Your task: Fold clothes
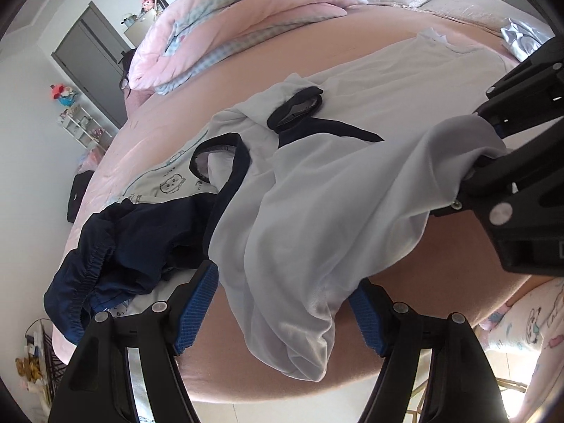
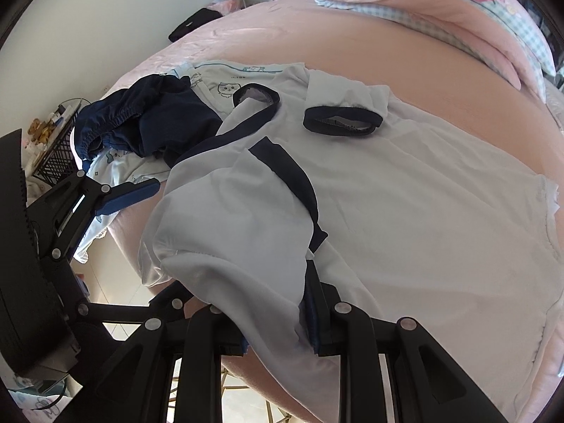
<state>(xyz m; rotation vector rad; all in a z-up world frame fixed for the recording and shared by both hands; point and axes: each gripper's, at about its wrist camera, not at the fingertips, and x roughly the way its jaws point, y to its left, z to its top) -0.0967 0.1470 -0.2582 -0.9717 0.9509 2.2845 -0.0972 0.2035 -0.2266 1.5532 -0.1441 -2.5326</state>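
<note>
A white shirt with navy trim (image 1: 317, 190) (image 2: 405, 194) lies spread on the pink bed (image 1: 282, 60) (image 2: 370, 56), both navy cuffs facing up. My right gripper (image 2: 282, 312) (image 1: 484, 141) is shut on a bunched fold of the shirt's near edge and holds it off the bed. My left gripper (image 1: 285, 276) stands open by the bed's front edge, and the drooping white cloth hangs between its blue pads (image 1: 197, 303) without being pinched. In the right wrist view, one left finger (image 2: 130, 190) reaches in from the left.
Dark navy shorts (image 1: 116, 246) (image 2: 148, 120) lie crumpled on a pale cartoon-print garment (image 1: 169, 183) (image 2: 225, 88) left of the shirt. A folded pink quilt (image 1: 246, 10) (image 2: 440, 3) sits at the back. A black item (image 2: 194, 23) lies at the far edge; a wire basket (image 2: 56, 155) stands below.
</note>
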